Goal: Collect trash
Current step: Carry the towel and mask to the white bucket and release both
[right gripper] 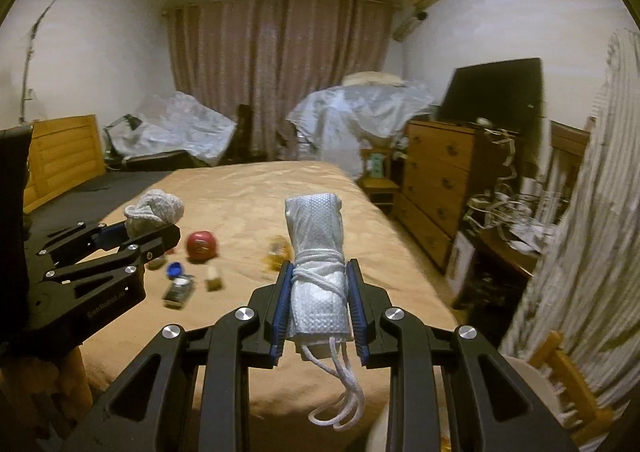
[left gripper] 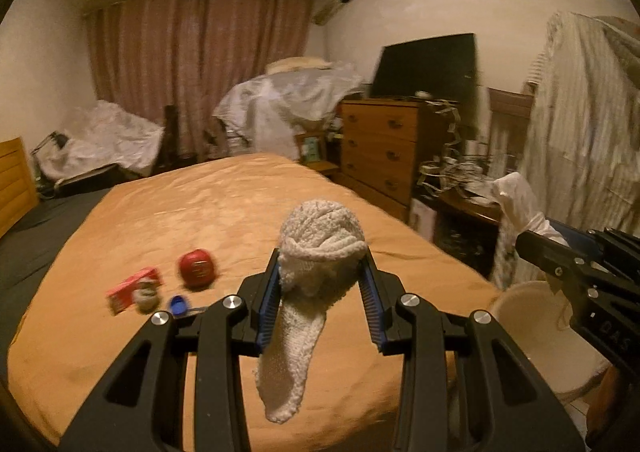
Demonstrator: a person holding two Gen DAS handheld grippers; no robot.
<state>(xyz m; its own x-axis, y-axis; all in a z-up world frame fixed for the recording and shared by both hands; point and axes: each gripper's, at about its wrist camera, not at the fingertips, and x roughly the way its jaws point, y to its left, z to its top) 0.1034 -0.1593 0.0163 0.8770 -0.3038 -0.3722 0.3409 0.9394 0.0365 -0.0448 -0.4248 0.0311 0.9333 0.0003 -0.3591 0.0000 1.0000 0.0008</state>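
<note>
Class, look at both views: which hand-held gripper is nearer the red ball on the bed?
Left. The left hand-held gripper, holding a knitted cloth, is just beside the red ball; the right hand-held gripper, holding a tied white bundle, is farther right.

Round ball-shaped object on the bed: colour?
Red, with a faint pale marking on its face. Clearest in the left wrist view.

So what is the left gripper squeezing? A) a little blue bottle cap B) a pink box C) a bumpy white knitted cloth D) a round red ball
C: the left gripper has its blue pads pressed on the bumpy white knitted cloth, while the round red ball, little blue bottle cap and pink box lie on the orange bedcover.
</note>
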